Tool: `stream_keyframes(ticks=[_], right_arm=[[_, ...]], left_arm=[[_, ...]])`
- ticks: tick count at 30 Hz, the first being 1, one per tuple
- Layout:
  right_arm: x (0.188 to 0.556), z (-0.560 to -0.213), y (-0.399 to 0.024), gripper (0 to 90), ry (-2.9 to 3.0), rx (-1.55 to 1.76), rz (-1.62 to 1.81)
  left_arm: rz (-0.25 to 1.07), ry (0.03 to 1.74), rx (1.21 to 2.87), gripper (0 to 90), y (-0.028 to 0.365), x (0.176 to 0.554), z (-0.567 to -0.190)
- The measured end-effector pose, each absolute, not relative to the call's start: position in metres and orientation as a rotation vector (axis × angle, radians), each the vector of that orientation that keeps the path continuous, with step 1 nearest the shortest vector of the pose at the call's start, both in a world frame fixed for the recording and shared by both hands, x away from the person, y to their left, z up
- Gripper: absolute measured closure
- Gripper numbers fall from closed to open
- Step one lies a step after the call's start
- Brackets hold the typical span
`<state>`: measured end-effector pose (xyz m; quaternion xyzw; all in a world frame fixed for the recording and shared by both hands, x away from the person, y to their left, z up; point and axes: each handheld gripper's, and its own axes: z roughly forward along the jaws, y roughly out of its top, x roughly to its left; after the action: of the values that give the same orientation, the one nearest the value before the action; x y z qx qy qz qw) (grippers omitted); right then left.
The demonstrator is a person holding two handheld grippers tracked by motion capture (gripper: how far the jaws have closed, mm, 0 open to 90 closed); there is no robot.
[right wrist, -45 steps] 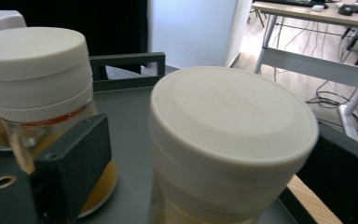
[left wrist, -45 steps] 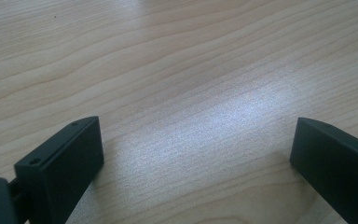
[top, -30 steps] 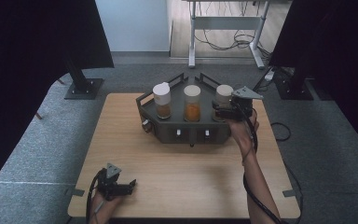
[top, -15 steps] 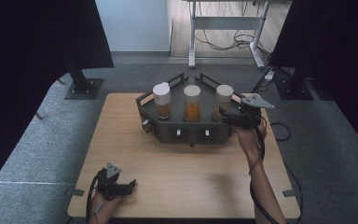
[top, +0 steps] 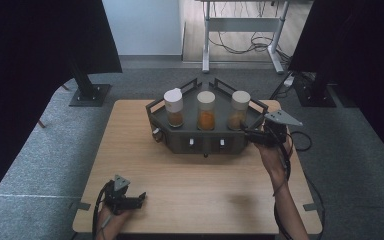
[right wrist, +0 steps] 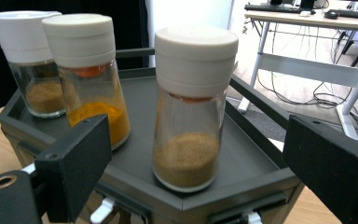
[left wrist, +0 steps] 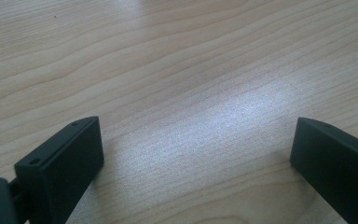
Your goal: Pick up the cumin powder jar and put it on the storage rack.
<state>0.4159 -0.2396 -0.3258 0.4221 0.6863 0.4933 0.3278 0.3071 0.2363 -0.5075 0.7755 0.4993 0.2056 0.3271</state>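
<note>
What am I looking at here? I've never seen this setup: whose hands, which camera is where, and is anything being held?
A person sits at a wooden table with a handheld two-jaw gripper in each hand. One camera looks down from above; the others ride on the grippers.

The left gripper rests near the table's front edge, jaws open over bare wood.

The right gripper is beside a dark tray holding three spice jars. Its jaws are open, lined up with the nearest jar but not touching it. Nothing is held.
</note>
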Motion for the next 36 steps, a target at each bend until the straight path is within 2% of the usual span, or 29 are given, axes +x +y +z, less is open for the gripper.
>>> stream_keyframes(ticks=[36], right_arm=[[0.369,-0.366,-0.262,9.5,1.851,1.120,1.232]], left_arm=[[0.536,1.312,2.025,2.3,0.236,0.306,-0.508]])
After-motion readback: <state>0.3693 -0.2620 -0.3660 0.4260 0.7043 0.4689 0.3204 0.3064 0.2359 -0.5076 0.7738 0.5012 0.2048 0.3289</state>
